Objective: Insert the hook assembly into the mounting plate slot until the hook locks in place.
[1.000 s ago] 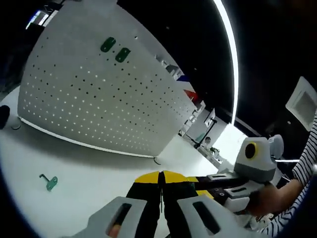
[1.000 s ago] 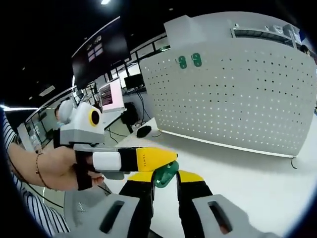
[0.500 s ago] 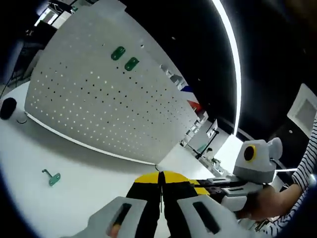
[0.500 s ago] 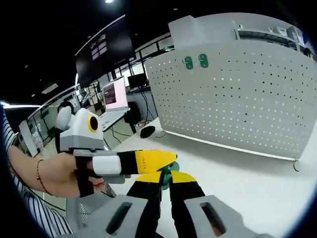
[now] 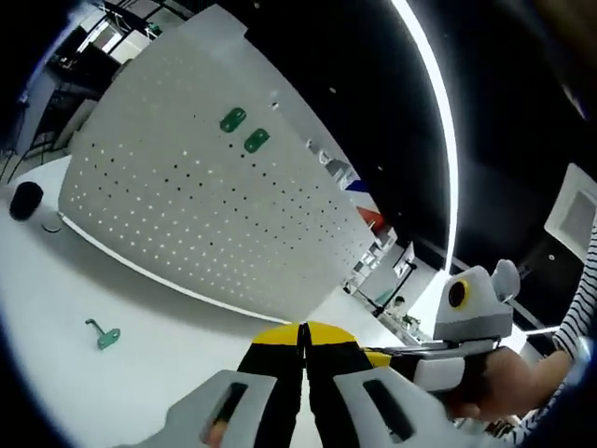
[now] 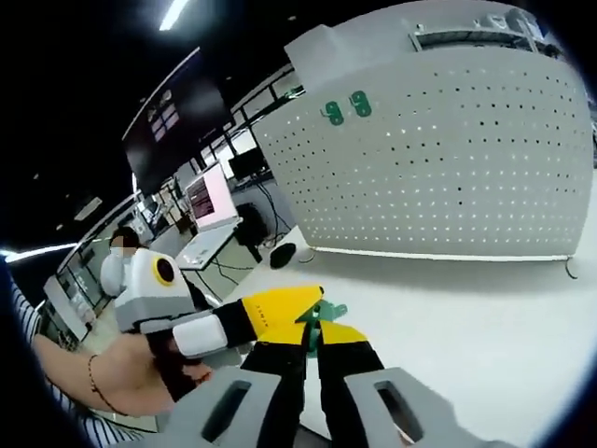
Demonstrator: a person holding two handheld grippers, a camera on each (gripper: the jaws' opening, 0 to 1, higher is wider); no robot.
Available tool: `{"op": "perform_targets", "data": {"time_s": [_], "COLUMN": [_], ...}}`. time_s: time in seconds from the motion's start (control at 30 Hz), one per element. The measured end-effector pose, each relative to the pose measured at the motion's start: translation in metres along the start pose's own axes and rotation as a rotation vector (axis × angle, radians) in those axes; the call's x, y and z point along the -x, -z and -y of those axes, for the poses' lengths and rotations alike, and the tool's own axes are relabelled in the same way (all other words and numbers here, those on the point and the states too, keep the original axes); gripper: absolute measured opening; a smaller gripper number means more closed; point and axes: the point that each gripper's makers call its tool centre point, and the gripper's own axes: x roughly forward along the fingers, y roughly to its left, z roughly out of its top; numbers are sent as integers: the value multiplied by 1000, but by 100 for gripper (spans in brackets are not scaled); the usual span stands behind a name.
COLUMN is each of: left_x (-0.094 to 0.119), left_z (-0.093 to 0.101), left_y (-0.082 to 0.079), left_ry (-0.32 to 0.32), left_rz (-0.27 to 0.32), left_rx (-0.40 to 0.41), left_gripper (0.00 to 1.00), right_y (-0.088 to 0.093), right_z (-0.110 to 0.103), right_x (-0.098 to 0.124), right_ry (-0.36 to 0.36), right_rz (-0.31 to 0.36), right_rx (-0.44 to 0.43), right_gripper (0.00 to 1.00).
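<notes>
A: Green hook assembly (image 6: pixel 317 320) pinched between the yellow tips of the right gripper (image 6: pixel 312 329), above the white tabletop (image 6: pixel 485 317) near its front edge. Only a sliver of green visible at the tips; shape of the part not readable.

B: Right jaws?

A: Nearly together, closed on that green part. Left gripper (image 6: pixel 280 308) reaching in from the left of the right gripper view, yellow tip just beside the held part; touching or not, cannot tell. Held by a person's hand (image 6: pixel 140 373) with a thin bracelet.

B: Left gripper's own jaws?

A: In the left gripper view, left gripper (image 5: pixel 303 333) pressed together, only a thin line between the yellow tips, nothing seen between them. Right gripper (image 5: pixel 438 359) beside it, entering from the right, in a hand below a striped sleeve (image 5: pixel 578 327).

B: Mounting plate?

A: White perforated panel (image 5: pixel 196 196) standing upright along the far edge of the tabletop, well apart from the held part. Two green hooks (image 5: pixel 244 131) already seated side by side near its top edge; same pair (image 6: pixel 345 108) visible in the right gripper view.

B: Anything else on the tabletop?

A: One loose green hook (image 5: pixel 104 336) lying flat towards the left, in front of the panel and apart from it. Dark round object (image 5: pixel 26 200) at the far left edge by the panel's corner. Lit monitors (image 6: pixel 211 196) on desks beyond the tabletop's left side.
</notes>
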Motion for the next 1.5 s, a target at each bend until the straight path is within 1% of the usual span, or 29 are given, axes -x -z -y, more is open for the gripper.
{"op": "perform_targets", "data": {"time_s": [0.07,0.17,0.3,0.37,0.5,0.53,0.57,0.63,0.7,0.77,0.9,1.0,1.03,1.07,1.1,1.13,1.17,1.27,1.4,1.5], "left_x": [2,3,3,4,7,8,8,11,13,18,24,29,31,32,34,36,37,42,46,52], "left_z": [-1,-2,-1,0,-1,0,0,-2,-4,-8,-14,-16,-18,-19,-19,-18,-19,-20,-21,-24], "left_y": [-1,-2,-4,-5,-6,-8,-9,-16,-21,-24,-23,-20,-17,-16,-16,-18,-19,-22,-25,-26], "left_ry": [-4,-5,1,0,-13,-14,-16,-25,-22,-32,-46,-47,-58,-68,-71,-66,-64,-77,-77,-99], "left_rz": [11,18,16,15,-15,-14,-13,-1,-4,-8,-32,-54,-75,-82,-77,-62,-60,-54,-46,-45], "left_rx": [-2,4,-34,-53,-96,-106,-114,-128,-129,-163,-184,-187,-188,-199,-202,-196,-181,-192,-176,-192], "left_gripper": [1,1,1,1,1,1,1,1,2,7,15,25,32,36,38,38,38,42,46,48], "right_y": [0,0,0,0,2,2,2,6,6,5,2,-4,-6,-9,-12,-15,-17,-20,-22,-25], "right_z": [-1,-3,-5,-6,-9,-10,-12,-11,-12,-12,-15,-18,-19,-21,-23,-23,-23,-23,-21,-20], "right_x": [0,0,0,0,-2,-2,-2,-2,-2,-3,-5,-6,-6,-6,-5,-5,-4,-5,-6,-7], "right_ry": [-4,-9,-14,-14,-12,-12,-21,-5,-3,0,1,7,10,7,1,5,10,23,40,51], "right_rz": [3,3,10,11,-1,0,-1,-19,-14,-8,3,25,33,45,59,73,84,94,103,117], "right_rx": [-20,-18,-35,-25,46,66,109,147,178,200,242,290,306,319,331,344,351,368,392,399], "right_gripper": [0,0,0,0,0,0,0,0,0,0,0,0,0,0,0,0,0,0,0,0]}}
